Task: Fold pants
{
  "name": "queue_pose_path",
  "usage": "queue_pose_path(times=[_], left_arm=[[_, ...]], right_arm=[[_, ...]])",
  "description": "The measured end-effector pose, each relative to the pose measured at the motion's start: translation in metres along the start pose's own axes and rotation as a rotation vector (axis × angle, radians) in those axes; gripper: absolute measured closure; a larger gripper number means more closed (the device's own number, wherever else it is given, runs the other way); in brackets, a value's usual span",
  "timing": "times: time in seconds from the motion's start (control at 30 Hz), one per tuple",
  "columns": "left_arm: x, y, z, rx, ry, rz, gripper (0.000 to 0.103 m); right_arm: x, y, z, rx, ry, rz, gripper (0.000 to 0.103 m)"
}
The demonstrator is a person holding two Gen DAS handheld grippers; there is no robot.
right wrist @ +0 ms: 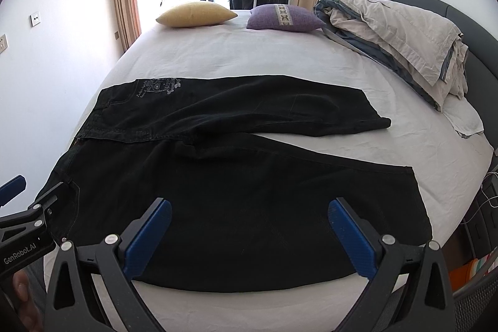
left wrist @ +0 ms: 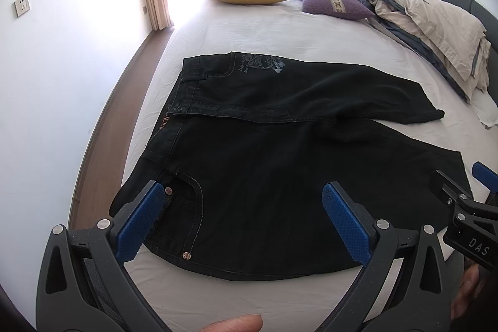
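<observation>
Both grippers, left (left wrist: 244,215) and right (right wrist: 250,231), spread above pants' (right wrist: 236,201) near edge, bare bed (right wrist: 249,58) beyond.

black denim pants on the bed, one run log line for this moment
black denim pants: flat on white bed sheet, legs apart | left gripper: open, empty | right gripper: open, empty | fold: not begun

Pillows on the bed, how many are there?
2 in plain view: a yellow pillow by the window, and a purple pillow to its right beside the bedding pile. More may be hidden in that pile.
</observation>
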State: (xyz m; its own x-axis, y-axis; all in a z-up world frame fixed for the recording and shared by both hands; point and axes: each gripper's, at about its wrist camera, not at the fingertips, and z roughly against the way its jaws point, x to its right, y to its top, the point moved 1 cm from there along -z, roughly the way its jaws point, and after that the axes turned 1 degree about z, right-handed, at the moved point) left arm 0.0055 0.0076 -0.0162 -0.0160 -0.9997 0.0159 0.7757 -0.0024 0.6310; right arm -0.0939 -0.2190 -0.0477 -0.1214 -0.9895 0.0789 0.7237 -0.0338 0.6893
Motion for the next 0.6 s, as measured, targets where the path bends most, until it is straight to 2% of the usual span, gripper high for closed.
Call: queue_pose_path(times=[0.3, 0.43, 0.5, 0.6], left_arm=[[-0.001, -0.002, -0.003, -0.002, 0.002, -0.008, 0.0], [-0.001, 0.003, -0.009, 0.025, 0.007, -0.045, 0.0], [-0.007, 0.011, -0.016, 0.037, -0.012, -0.043, 0.0], [-0.02, 0.037, -0.037, 0.044, -0.106, -0.052, 0.0]], right_arm=[[0.0, -0.003, -0.003, -0.018, 0.008, -0.001, 0.0], [0.003, -0.002, -0.008, -0.027, 0.023, 0.004, 0.0], [0.006, 0.001, -0.011, -0.022, 0.045, 0.009, 0.0], [0.013, 0.013, -0.016, 0.004, 0.113, 0.035, 0.0]])
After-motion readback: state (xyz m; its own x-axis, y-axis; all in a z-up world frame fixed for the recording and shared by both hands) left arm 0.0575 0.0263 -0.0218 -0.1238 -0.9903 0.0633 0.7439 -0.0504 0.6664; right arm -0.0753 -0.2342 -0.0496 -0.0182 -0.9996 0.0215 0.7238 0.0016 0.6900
